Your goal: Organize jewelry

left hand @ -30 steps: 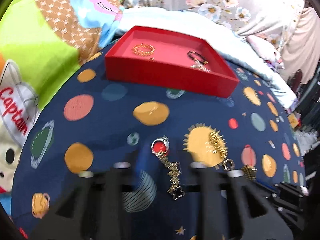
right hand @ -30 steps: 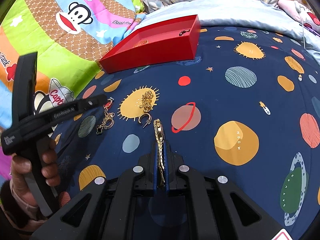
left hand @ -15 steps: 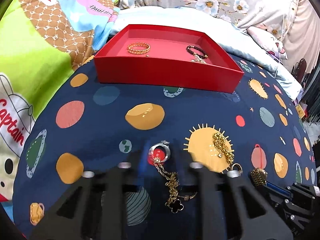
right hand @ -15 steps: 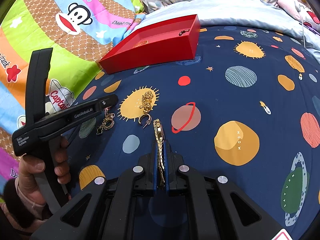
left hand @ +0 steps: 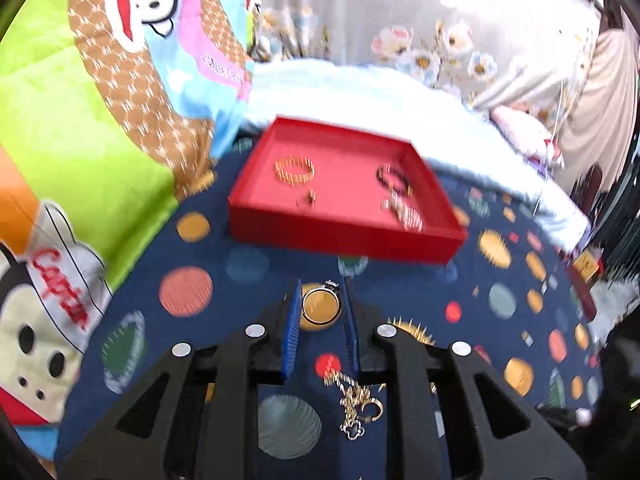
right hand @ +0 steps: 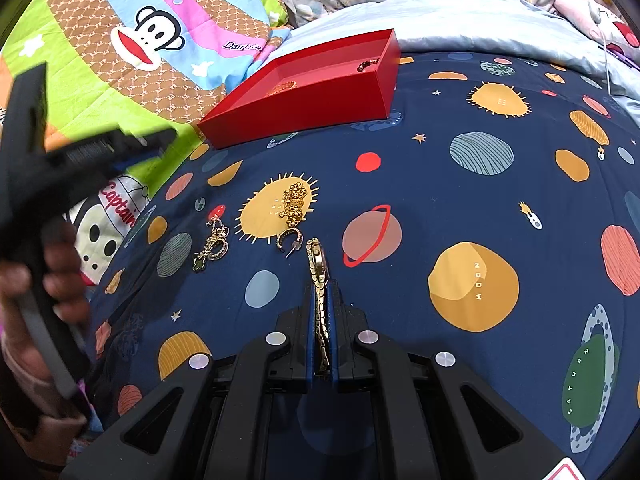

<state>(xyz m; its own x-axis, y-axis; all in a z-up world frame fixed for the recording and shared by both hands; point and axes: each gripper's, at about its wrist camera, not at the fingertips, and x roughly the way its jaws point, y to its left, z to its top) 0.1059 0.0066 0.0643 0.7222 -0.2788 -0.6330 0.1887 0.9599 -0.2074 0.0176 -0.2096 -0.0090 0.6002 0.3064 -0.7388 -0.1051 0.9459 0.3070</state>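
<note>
Jewelry lies scattered on our planet-print bedsheet (right hand: 460, 208). Our left claw (left hand: 320, 312) is clenched on a silver ring (left hand: 321, 307), low centre of its view, lifted above the sheet; the red tray (left hand: 340, 236) sits beyond, upper centre, with a gold bangle (left hand: 295, 169) and a dark beaded bracelet (left hand: 394, 176) inside. Our right claw (right hand: 322, 320) pinches a gold watch band (right hand: 318, 280). A clover-charm necklace (right hand: 214, 242), a gold chain (right hand: 295, 202) and a hoop earring (right hand: 290, 238) rest mid-left in the right view.
</note>
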